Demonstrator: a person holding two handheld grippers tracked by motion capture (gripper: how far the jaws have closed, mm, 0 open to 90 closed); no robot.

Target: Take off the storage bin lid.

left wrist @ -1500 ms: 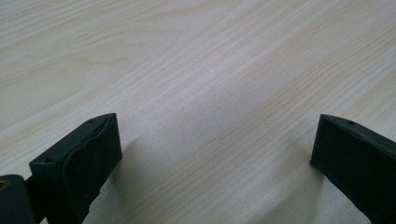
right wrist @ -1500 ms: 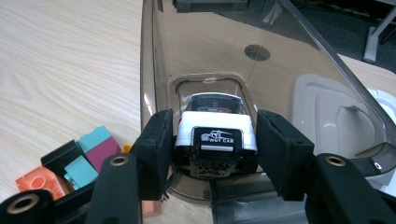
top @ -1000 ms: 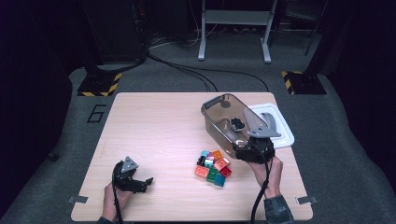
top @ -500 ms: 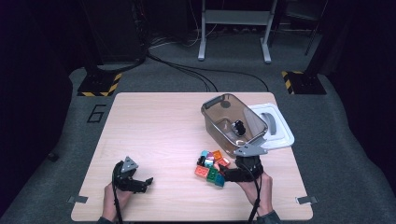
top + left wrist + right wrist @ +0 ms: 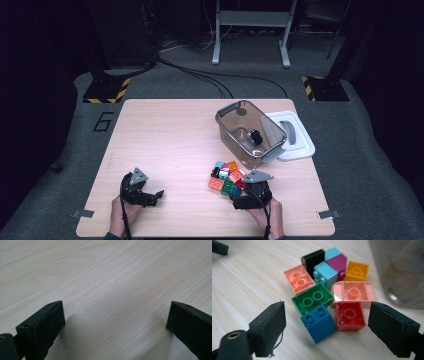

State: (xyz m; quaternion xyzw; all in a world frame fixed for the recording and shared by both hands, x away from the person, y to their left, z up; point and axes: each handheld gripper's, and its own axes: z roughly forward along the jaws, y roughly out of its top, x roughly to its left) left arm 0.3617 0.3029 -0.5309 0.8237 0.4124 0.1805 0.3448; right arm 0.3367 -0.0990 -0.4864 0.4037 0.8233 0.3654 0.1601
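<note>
A pile of toy bricks lies on the wooden table, in front of a clear brown bin. My right gripper is low at the pile's near side and open. Its jaws have just been closing a little. In the right gripper view its gripper has a blue brick and a red brick between the jaws, with neither pad touching them. Behind these lie a green brick and a pink arched brick. My left gripper rests open at the near left, with bare wood between its jaws.
A small black object sits inside the bin, whose wall rises just right of the pile. A white lid lies flat to the bin's right. Cables and stand legs cross the dark floor beyond the table.
My right gripper has come away from the bin and sunk to the near side of the brick pile. The left gripper has not moved.
</note>
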